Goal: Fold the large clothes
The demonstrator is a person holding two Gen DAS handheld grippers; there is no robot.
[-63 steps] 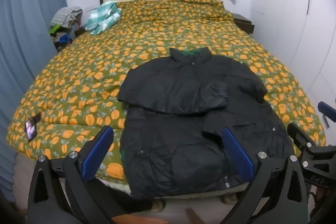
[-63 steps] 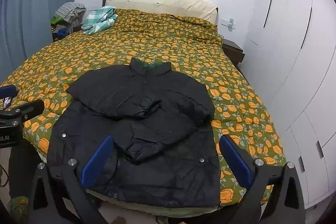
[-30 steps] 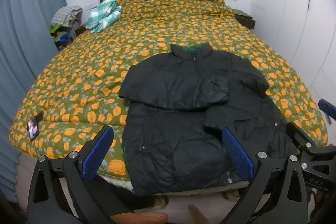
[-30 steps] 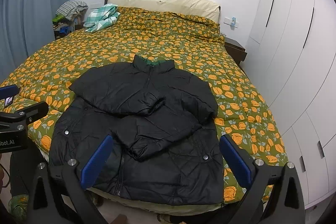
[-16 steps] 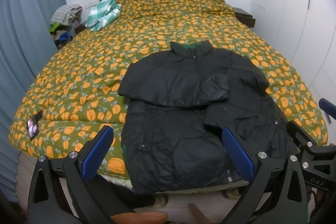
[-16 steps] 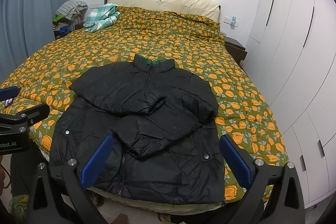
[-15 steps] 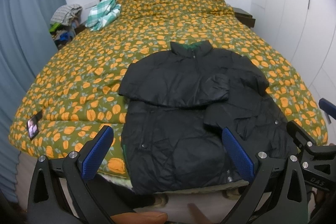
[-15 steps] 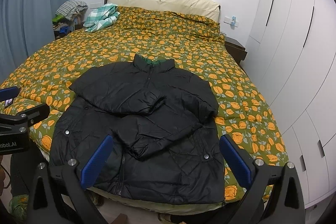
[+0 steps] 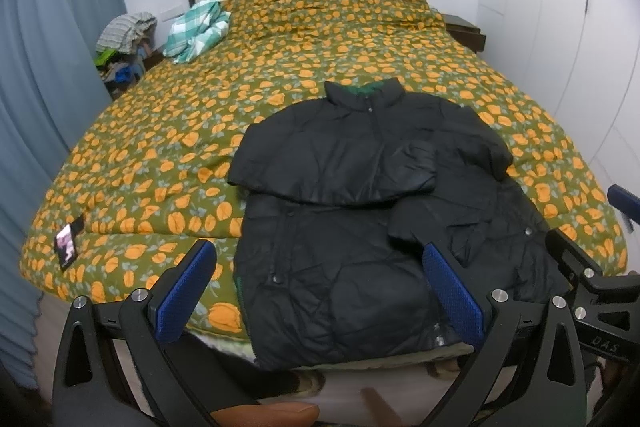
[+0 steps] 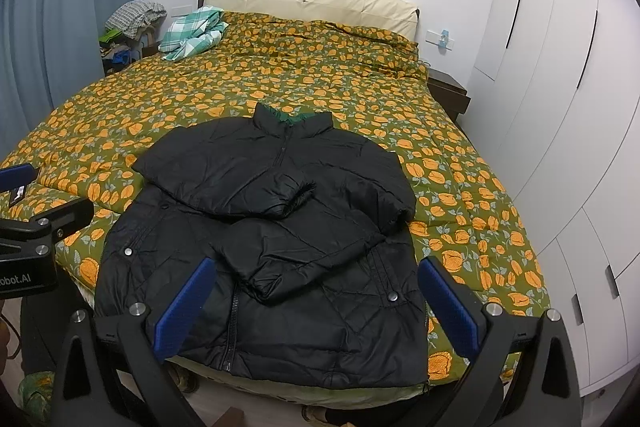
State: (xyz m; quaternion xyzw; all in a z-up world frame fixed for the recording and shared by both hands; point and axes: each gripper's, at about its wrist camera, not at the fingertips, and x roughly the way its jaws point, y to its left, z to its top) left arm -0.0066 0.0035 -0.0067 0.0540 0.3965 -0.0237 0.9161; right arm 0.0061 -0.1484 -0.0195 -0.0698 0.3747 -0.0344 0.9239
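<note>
Black quilted puffer jacket [image 10: 280, 247] lies sleeves-folded on the orange-flowered green bedspread [image 10: 360, 87]; left gripper [image 9: 320, 287] and right gripper [image 10: 316, 291] both spread wide, empty.

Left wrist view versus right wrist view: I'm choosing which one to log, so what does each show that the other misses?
Only the left wrist view shows a fingertip at its bottom edge and the phone-like item in full on the bedspread's left edge.

Only the right wrist view shows the wardrobe handles and lower drawers.

Both share the black jacket with sleeves folded across its front, the flowered bedspread, the plaid cloth near the headboard, and open jaws on each gripper.
</note>
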